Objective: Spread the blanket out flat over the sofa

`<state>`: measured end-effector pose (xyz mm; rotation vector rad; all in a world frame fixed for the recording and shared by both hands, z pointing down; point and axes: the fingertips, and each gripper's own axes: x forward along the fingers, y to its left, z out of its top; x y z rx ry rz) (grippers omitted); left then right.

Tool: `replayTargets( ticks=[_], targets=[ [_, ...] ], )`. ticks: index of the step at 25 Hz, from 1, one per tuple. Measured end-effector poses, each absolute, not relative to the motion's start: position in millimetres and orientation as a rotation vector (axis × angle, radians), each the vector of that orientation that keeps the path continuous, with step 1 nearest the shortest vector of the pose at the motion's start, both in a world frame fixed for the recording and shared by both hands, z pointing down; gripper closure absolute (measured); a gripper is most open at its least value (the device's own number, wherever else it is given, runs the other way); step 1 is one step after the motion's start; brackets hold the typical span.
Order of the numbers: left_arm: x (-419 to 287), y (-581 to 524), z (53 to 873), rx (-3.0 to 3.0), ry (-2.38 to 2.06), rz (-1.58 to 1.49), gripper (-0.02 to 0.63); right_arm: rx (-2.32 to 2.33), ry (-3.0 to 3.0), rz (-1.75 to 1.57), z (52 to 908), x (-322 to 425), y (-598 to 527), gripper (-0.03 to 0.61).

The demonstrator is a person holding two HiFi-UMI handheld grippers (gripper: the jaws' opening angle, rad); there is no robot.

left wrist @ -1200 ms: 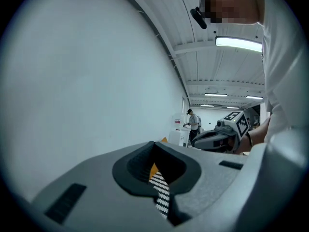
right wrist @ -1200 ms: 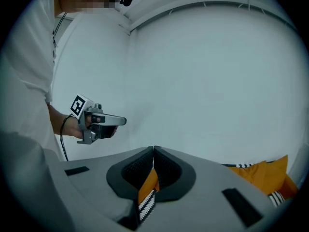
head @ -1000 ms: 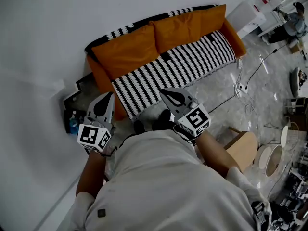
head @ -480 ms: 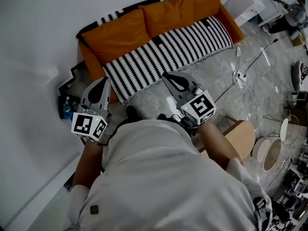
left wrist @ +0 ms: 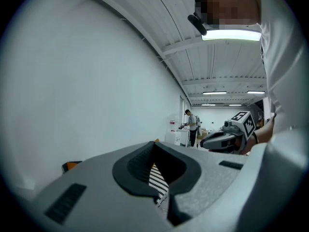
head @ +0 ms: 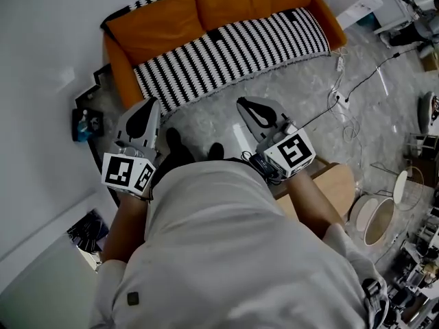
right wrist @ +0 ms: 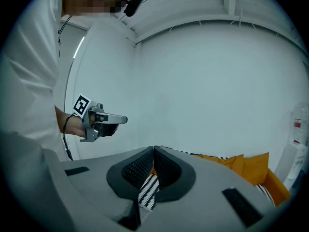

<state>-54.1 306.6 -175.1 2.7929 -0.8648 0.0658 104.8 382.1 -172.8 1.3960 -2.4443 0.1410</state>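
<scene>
Grey marbled floor (head: 288, 88) strewn with cables (head: 350, 91), white wall (head: 41, 60) behind. One orange sofa (head: 118, 74) with two back cushions (head: 154, 26); one black-and-white striped blanket (head: 233, 53) laid flat along the seat. Two tools, left gripper (head: 152, 105) and right gripper (head: 243, 106), well apart from the sofa, jaws pressed together, gripping nothing. Only in left gripper view: distant person (left wrist: 191, 125) beside a white cabinet (left wrist: 173, 137), ceiling strip lights (left wrist: 215, 93).

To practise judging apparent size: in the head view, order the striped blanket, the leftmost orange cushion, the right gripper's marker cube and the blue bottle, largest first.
1. striped blanket
2. leftmost orange cushion
3. right gripper's marker cube, though it is far nearer the camera, which inflates it
4. blue bottle
</scene>
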Motion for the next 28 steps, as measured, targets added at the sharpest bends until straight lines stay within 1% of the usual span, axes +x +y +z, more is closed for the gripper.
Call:
replayTargets(
  ticks=[5, 11, 21, 26, 28],
  targets=[
    [-44.6, 346.0, -179.5, 2.783, -0.907, 0.065, 0.604, 1.363, -2.486, 0.122, -176.3, 112.6, 414.4, 0.551],
    [-48.9, 363.2, -182.8, 2.768, -0.960, 0.072, 0.604, 1.331, -2.536, 0.081, -188.7, 109.0, 428.2, 0.551],
    [-54.9, 364.3, -188.2, 2.764, -0.981, 0.063, 0.604, 1.317, -2.566, 0.052, -197.2, 102.6, 426.1, 0.551],
    [-55.6, 359.9, -187.0, 2.768, -0.965, 0.057, 0.604, 1.327, -2.527, 0.157, -188.2, 101.6, 425.5, 0.551],
    [-56.8, 358.6, -185.4, 2.769, -0.959, 0.059, 0.604, 1.332, -2.531, 0.149, -188.2, 99.3, 423.6, 0.551]
  ],
)
